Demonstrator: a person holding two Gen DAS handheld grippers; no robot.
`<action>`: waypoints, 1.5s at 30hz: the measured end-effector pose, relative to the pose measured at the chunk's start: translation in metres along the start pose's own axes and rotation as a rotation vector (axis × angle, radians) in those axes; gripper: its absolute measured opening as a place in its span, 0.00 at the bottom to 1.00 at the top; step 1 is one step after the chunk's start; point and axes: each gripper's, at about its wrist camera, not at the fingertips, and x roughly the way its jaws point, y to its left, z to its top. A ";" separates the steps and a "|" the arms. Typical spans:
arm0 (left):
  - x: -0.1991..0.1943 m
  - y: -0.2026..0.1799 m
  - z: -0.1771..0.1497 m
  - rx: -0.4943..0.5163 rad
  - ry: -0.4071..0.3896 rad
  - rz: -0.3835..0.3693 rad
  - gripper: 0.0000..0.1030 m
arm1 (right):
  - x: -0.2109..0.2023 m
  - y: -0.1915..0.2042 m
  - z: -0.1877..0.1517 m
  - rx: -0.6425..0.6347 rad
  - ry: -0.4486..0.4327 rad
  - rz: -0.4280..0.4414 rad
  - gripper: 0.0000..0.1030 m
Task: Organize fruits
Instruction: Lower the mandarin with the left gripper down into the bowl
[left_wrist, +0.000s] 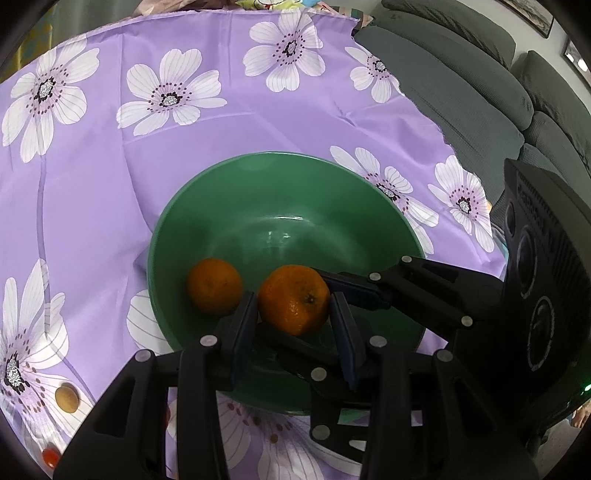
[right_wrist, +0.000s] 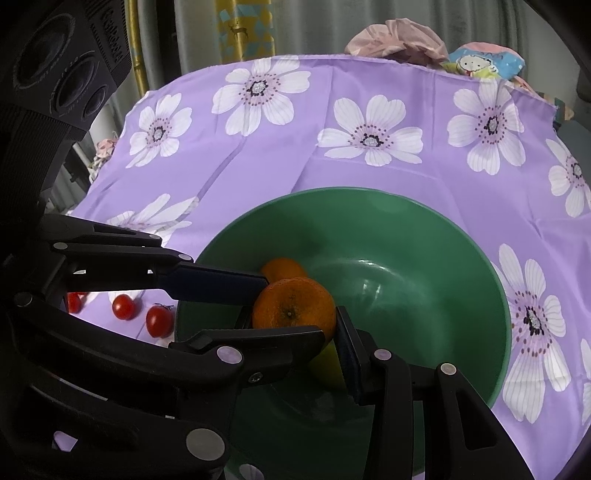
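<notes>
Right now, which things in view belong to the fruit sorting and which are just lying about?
Job:
- green bowl
- held orange, both the left gripper and right gripper closed on it
- second orange in the bowl
- cherry tomatoes on the cloth
- small brown fruit

Lying about:
- floral tablecloth
- grey sofa
- bundled fabric

In the right wrist view the second round orange mandarin (right_wrist: 280, 268) is mostly hidden behind the nearer mandarin (right_wrist: 293, 304). A yellow-green fruit (right_wrist: 327, 365) at 6 o'clock of it is largely covered; its kind is unclear. One small red tomato (right_wrist: 74, 302) shows only partly.
</notes>
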 end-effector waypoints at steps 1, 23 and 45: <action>0.000 0.000 0.000 0.001 -0.001 0.000 0.39 | 0.000 0.000 0.000 0.001 0.001 0.000 0.43; 0.010 -0.001 -0.001 -0.010 0.016 -0.012 0.39 | 0.007 -0.006 -0.005 0.008 0.026 0.000 0.43; 0.014 0.003 -0.001 -0.023 0.031 -0.022 0.39 | 0.012 -0.008 -0.007 0.016 0.048 0.003 0.43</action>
